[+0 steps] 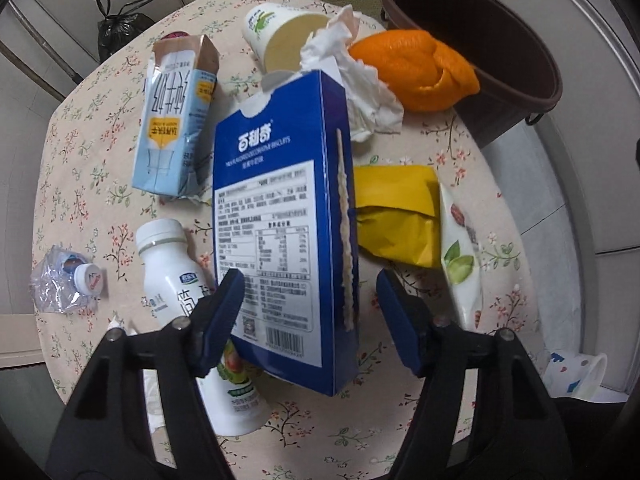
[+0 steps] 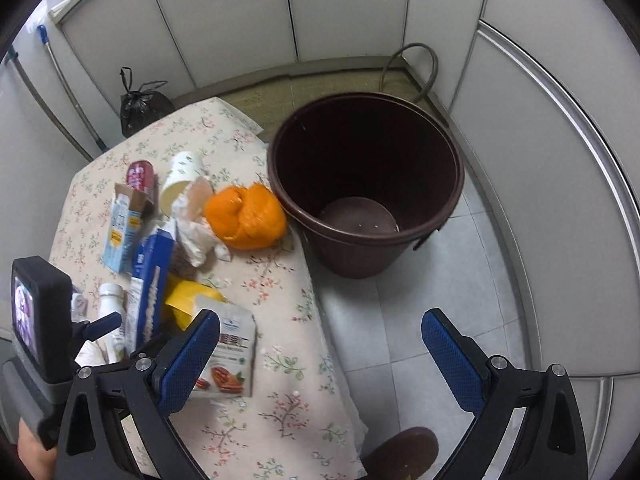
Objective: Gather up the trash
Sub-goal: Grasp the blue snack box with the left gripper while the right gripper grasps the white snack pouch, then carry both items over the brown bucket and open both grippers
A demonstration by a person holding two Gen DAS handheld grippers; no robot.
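On the back of the blue biscuit box (image 1: 280,216), white Chinese characters reading 百利奇 are printed above a small English line ending in "BISCUITS"; a fine-print nutrition table and a barcode are seen below, too small to be read. Large Chinese characters are printed on the milk carton (image 1: 174,128).

A blue box (image 1: 280,220) was straddled by the left gripper (image 1: 310,304), jaws apart, among a carton (image 1: 172,128), bottle (image 1: 180,280) and peel (image 1: 416,68).

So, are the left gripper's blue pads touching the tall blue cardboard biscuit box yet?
Cannot tell. In the left wrist view the left gripper straddles the blue biscuit box; one pad overlaps its edge, a gap shows beside the other.
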